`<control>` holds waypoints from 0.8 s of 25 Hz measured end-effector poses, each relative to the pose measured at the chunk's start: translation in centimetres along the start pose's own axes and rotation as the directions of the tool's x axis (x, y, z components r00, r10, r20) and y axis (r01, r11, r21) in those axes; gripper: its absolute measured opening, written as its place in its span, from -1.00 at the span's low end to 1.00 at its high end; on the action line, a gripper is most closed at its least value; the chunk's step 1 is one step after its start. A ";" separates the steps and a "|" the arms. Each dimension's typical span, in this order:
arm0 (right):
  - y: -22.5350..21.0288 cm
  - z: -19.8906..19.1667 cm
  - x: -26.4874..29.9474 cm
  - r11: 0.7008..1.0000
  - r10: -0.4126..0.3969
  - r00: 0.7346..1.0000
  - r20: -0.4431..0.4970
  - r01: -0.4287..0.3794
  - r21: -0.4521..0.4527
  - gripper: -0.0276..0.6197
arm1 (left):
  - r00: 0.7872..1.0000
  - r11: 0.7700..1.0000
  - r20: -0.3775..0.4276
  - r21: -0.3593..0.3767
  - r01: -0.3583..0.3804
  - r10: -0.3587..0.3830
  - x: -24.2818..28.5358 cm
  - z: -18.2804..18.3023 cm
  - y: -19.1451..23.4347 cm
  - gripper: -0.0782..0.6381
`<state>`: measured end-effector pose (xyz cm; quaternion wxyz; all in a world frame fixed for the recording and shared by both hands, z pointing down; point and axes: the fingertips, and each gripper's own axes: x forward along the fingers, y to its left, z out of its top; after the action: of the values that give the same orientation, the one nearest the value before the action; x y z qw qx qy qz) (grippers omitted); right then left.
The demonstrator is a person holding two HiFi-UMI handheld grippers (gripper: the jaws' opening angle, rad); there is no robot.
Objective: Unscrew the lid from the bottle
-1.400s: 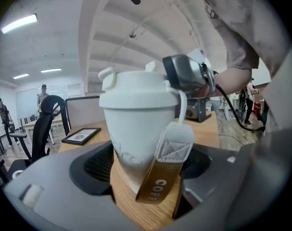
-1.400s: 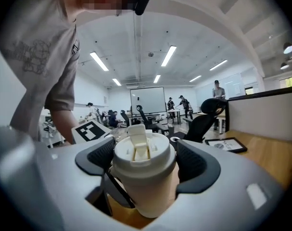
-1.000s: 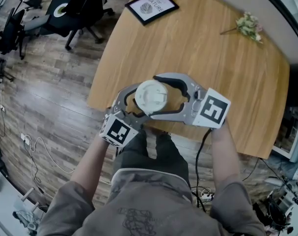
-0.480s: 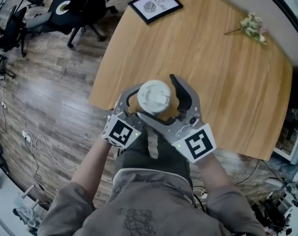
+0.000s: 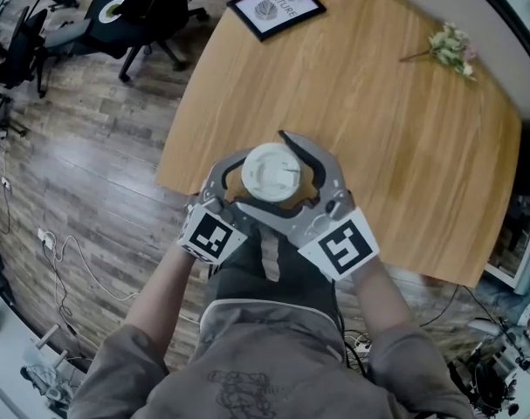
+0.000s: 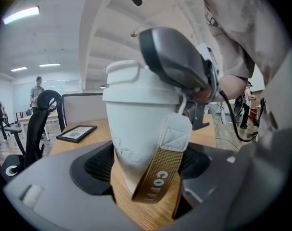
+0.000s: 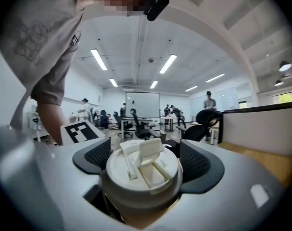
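Observation:
The white bottle [image 6: 136, 124] has a white flip-spout lid [image 5: 271, 171] and a brown strap [image 6: 160, 177] hanging down its side. It is held upright above the table's near edge. My left gripper [image 5: 247, 180] comes in from the left and is shut on the bottle's body, with a pad on each side [image 6: 146, 162]. My right gripper [image 5: 261, 171] reaches from the lower right at lid height. The lid [image 7: 141, 177] sits between its two pads [image 7: 95, 160], and no grip shows. Its jaws have just been closing a little.
The round wooden table [image 5: 378, 129] carries a framed picture [image 5: 276, 9] at its far side and a sprig of flowers [image 5: 448, 46] at the far right. A black office chair [image 5: 138, 7] stands on the wooden floor to the left. Cables lie on the floor.
My right gripper has swung from the bottle's right side round toward the person, and its jaws stand about the lid at a new angle. The left gripper and bottle have stayed put.

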<state>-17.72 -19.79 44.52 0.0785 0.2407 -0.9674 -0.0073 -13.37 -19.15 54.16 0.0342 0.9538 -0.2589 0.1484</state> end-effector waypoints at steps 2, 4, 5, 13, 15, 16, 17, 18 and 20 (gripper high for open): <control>0.4 -0.1 0.1 0.991 0.130 0.991 -0.013 -0.130 0.043 0.52 | 1.000 1.000 0.006 -0.002 0.004 -0.004 -0.1 0.0 0.0 0.23; 0.7 -0.3 0.1 0.959 0.252 0.967 -0.025 -0.246 0.141 0.52 | 1.000 1.000 0.011 0.000 0.010 -0.010 -0.1 0.0 0.0 0.23; 0.9 -0.2 0.0 0.939 0.317 0.948 -0.026 -0.309 0.151 0.52 | 1.000 1.000 0.013 -0.001 0.014 -0.014 -0.1 0.1 0.0 0.23; 1.0 -0.2 -0.4 0.894 0.440 0.897 -0.036 -0.434 0.109 0.52 | 1.000 1.000 0.016 -0.013 0.017 -0.017 0.0 0.2 -0.1 0.23; 0.0 0.1 -0.4 0.931 0.333 0.943 0.013 -0.331 0.152 0.53 | 1.000 1.000 0.005 -0.024 0.012 -0.012 -0.1 0.0 0.1 0.23; -0.5 0.2 -0.6 0.946 0.269 0.963 0.038 -0.271 0.176 0.53 | 1.000 1.000 -0.005 -0.019 0.012 -0.012 0.0 -0.1 0.1 0.23; -0.8 0.4 -0.9 0.956 0.205 0.977 0.055 -0.212 0.202 0.54 | 1.000 1.000 -0.012 -0.008 0.014 -0.014 0.0 -0.2 0.0 0.23; -1.0 0.5 -1.3 0.961 0.147 0.987 0.066 -0.159 0.225 0.55 | 1.000 1.000 -0.014 0.002 0.016 -0.016 0.1 -0.2 -0.1 0.23; -0.8 0.7 -1.8 0.967 0.049 0.996 0.072 -0.065 0.247 0.56 | 1.000 1.000 -0.009 -0.003 0.012 -0.012 0.1 -0.1 -0.2 0.22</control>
<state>-15.87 -19.62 43.52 0.0163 0.2204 -0.9692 0.1088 -13.25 -19.02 54.32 0.0376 0.9546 -0.2532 0.1522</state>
